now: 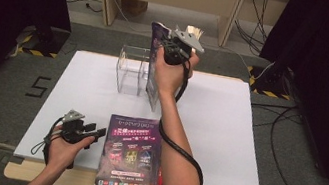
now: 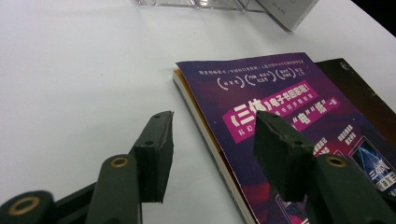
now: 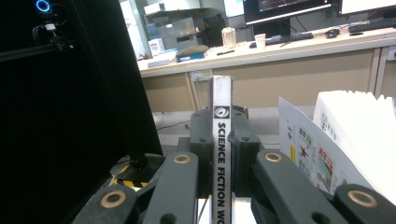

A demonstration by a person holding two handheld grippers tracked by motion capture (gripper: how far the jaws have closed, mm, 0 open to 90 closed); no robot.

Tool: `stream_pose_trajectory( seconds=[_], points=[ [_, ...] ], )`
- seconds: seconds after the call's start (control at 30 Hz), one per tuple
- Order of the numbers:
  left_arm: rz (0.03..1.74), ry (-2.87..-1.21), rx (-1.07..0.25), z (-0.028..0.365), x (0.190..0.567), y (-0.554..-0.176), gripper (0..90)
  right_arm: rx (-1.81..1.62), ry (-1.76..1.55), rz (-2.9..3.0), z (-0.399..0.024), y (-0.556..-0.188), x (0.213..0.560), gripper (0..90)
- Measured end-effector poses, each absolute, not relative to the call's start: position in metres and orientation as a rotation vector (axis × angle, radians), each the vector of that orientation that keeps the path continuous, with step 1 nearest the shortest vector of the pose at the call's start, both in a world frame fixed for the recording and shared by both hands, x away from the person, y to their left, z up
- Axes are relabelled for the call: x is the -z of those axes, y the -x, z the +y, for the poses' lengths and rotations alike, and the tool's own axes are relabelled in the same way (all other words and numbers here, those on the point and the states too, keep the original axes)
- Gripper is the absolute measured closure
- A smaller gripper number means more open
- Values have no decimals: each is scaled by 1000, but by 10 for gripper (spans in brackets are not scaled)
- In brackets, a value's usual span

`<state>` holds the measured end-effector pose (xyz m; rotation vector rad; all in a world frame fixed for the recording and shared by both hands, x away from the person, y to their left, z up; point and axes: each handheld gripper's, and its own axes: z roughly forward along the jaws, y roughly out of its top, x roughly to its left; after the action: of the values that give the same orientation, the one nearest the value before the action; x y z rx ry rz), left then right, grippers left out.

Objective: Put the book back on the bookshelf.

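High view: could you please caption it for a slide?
Right gripper holds a book upright beside the clear rack.

The magazine (image 1: 156, 65) has a purple cover and a white spine printed "SCIENCE FICTION" in black. It stands upright on edge, its lower corner down by the clear acrylic book stand (image 1: 132, 69), its top edge raised above the table. The fingers (image 3: 243, 144) of the right gripper (image 1: 173, 52) press on both faces of it, the spine (image 3: 220, 154) rising straight between them in the right gripper view. Just beyond the fingers on one side its pages fan loose, showing white edges and a leaf with small coloured pictures.
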<state>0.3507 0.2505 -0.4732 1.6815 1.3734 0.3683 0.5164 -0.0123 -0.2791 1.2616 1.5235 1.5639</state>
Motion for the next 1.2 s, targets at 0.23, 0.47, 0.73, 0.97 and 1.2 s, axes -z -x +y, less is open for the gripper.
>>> stream_pose_trajectory(
  seconds=[0.23,0.47,0.73,0.97,1.2],
  points=[
    [1369,-1676,-378,251,473,-350,473,-1548,-1262,1519,-7,-527,288,832],
    [1374,-1679,-377,252,475,-350,473,-1530,-1247,1510,-7,-525,299,830],
    [1378,-1680,-372,251,477,-350,473,-1500,-1186,1569,-15,-501,305,821],
    [1384,-1679,-366,251,478,-350,472,-1479,-1167,1646,-29,-475,311,812],
    [1384,-1681,-365,250,479,-350,472,-1481,-1225,1721,-45,-464,313,788]
  ],
)
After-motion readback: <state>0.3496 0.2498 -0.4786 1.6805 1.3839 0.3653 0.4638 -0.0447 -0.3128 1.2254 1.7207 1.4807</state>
